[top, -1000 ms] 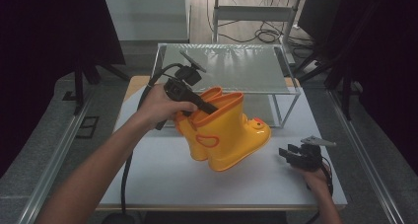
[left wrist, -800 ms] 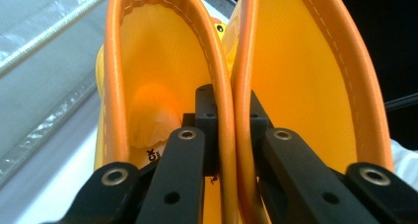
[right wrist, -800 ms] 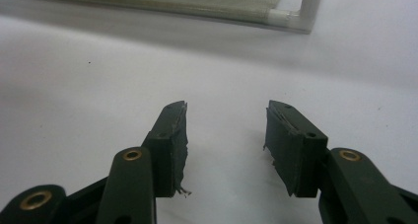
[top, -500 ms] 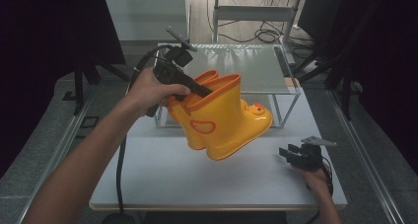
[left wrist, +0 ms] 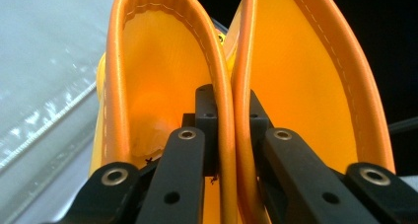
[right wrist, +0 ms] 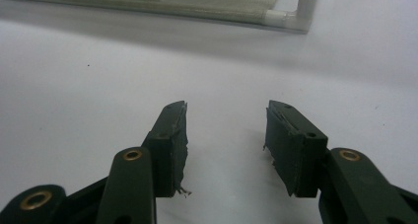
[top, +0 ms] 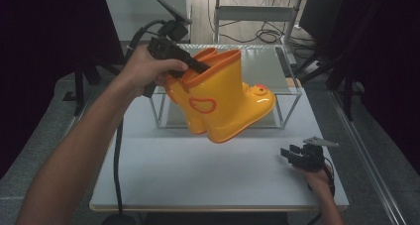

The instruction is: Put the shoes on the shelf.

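Both forearms are bare, no sleeves. The left tongs are matte black with flat linked arms pinned by silver ring-headed screws, and a thick black cable trails from the body. The right tongs are dark, with brass-coloured rivets and ridged pads (edges slightly frayed), topped by a grey three-cornered plate.

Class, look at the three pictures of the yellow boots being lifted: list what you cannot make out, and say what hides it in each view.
- Boots' soles: high view, turned away.
- Boots' toes: left gripper view, the shafts block them.
- Left gripper's pads: high view, one sits inside each boot.
- White scrap inside one boot: left gripper view, too blurred to identify.
- Rack's upper part: right gripper view, cut off by the top edge.
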The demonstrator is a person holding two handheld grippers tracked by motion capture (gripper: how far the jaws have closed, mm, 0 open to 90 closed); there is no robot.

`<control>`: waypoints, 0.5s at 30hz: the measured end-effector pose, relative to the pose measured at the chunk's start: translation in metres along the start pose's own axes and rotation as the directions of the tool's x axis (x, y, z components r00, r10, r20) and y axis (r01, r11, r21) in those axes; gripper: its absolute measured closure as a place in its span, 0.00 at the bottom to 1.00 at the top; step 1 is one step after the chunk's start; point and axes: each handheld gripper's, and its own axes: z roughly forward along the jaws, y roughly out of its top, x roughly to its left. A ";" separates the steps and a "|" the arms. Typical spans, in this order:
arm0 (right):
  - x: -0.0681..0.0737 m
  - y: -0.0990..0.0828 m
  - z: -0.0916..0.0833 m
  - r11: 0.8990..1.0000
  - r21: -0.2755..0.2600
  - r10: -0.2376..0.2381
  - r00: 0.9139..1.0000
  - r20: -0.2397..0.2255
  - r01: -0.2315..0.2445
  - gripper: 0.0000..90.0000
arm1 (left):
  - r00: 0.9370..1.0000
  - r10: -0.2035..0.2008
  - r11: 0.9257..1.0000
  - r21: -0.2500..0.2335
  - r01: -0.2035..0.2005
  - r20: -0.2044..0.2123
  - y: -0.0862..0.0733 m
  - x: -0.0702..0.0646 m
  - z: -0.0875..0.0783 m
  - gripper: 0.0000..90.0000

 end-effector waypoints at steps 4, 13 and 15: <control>0.000 0.000 0.000 1.000 0.000 0.000 1.000 0.000 0.000 0.56 | 1.000 -0.018 0.999 -0.032 0.018 -0.009 0.012 0.006 -0.008 0.92; 0.000 0.000 0.000 1.000 -0.005 0.006 1.000 -0.002 -0.006 0.56 | 0.997 -0.065 0.996 -0.068 0.062 -0.040 0.036 0.023 -0.011 0.92; -0.001 0.000 0.000 1.000 -0.007 0.005 1.000 -0.003 -0.005 0.56 | 0.996 -0.078 0.995 -0.071 0.075 -0.046 0.040 0.028 -0.010 0.92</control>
